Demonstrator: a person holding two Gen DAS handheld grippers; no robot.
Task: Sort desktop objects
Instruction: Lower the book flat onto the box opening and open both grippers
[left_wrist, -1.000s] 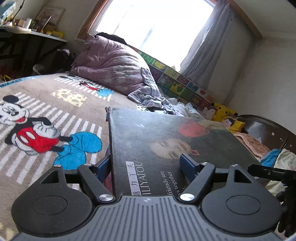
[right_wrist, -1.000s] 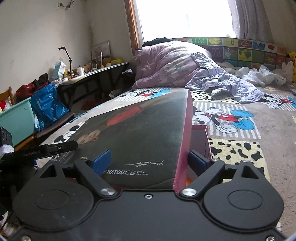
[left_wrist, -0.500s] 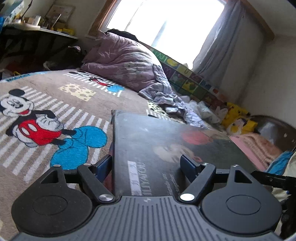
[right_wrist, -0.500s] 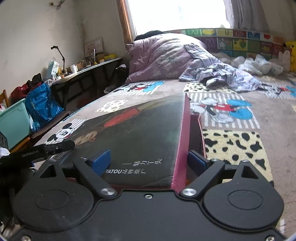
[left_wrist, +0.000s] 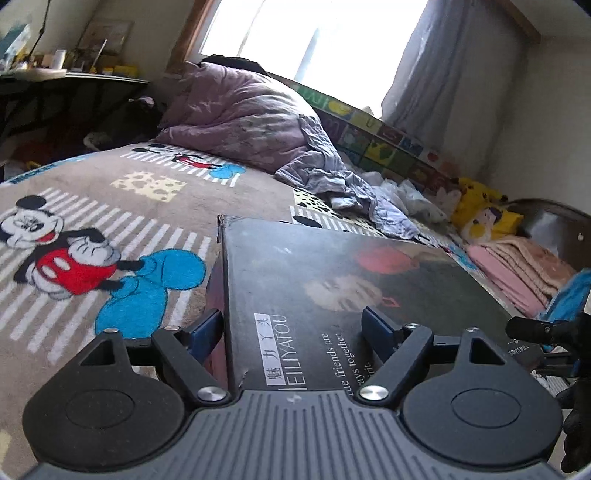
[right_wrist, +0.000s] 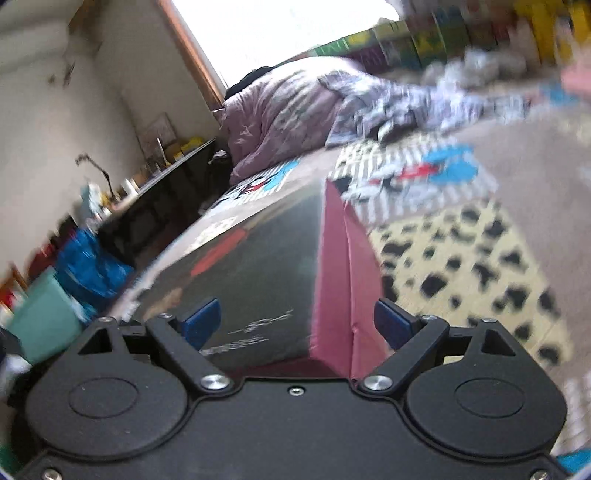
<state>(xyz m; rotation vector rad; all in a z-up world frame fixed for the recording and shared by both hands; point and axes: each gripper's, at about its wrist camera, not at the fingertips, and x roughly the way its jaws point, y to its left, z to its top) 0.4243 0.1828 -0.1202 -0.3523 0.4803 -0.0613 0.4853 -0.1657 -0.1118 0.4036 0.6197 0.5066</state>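
A large flat box with a dark printed lid (left_wrist: 332, 280) and maroon sides (right_wrist: 332, 280) lies on the bed. My left gripper (left_wrist: 291, 328) straddles its near left corner. One blue pad (left_wrist: 207, 332) is beside the box's side, the other (left_wrist: 376, 325) is over the lid. Its jaws are opening. My right gripper (right_wrist: 295, 325) straddles the near right corner with jaws wide. One pad (right_wrist: 201, 325) is over the lid. The other (right_wrist: 391, 325) stands just off the maroon side. Neither grip looks pressed. The right wrist view is blurred.
The box rests on a cartoon-mouse blanket (left_wrist: 92, 258). A purple duvet (left_wrist: 243, 122) is heaped at the far end, with a pink folded blanket (left_wrist: 517, 269) and a yellow plush toy (left_wrist: 476, 199) to the right. A cluttered desk (left_wrist: 74, 77), a blue bag (right_wrist: 88, 266) and a teal bin (right_wrist: 40, 321) line the left side.
The right wrist view has rolled and dropped, and the raised right edge of the lid has come down over the base. The left gripper has shifted a little and its fingers stand slightly wider.
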